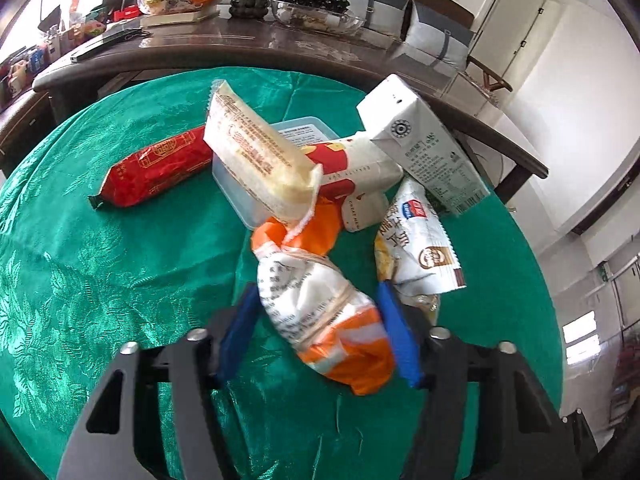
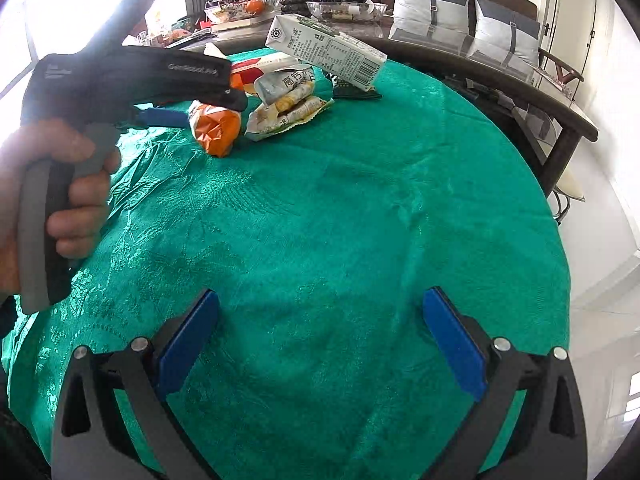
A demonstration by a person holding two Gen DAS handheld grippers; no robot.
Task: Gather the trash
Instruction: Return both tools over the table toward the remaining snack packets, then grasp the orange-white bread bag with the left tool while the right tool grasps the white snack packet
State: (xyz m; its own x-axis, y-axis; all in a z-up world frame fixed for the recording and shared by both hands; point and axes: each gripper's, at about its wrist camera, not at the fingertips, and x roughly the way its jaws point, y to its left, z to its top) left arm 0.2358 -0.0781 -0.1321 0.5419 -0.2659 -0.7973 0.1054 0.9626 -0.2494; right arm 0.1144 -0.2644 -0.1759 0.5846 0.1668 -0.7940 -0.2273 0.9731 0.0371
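blue pads of the left tool (image 1: 316,320) flank an orange-and-white wrapper (image 1: 324,316) lying on the green-clothed desk (image 1: 120,260); the right pad touches it, the left stands just off, so whether it is clamped i cannot tell. beyond, from left: a red packet (image 1: 154,168), a cream packet (image 1: 260,152) over a clear box (image 1: 236,188), a tilted milk carton (image 1: 424,148). the right tool (image 2: 320,336) hangs spread wide over bare cloth.

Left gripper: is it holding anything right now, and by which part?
The left gripper has its blue pads either side of the crumpled orange-and-white snack bag, around its near end; whether they clamp it cannot be told.
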